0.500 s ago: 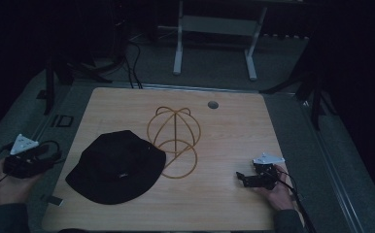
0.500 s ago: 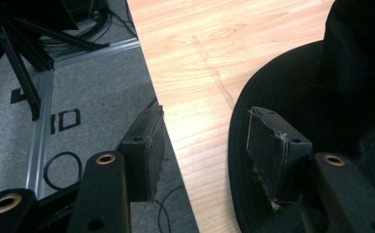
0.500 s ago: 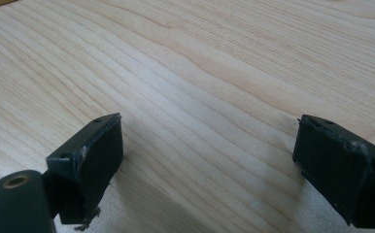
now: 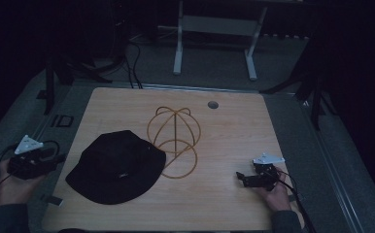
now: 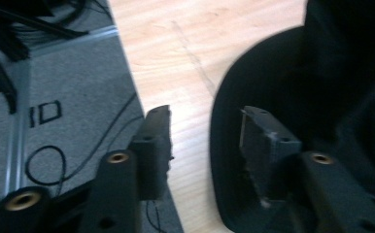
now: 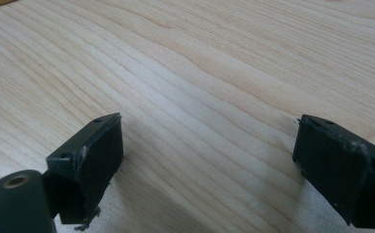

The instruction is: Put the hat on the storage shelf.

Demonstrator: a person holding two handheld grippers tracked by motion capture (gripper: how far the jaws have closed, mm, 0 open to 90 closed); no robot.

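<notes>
Looking along the left gripper (image 5: 205,141), open jaws straddle the black hat's (image 5: 321,97) brim edge.

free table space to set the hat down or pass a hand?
Bare wood: the strip right of the gold wire cap-shaped stand, up to the right tongs; the far edge around the grey round grommet; the far-left corner. Crowded: centre-left, where the black fabric bucket hat meets the stand, left tongs beside its brim.
</notes>
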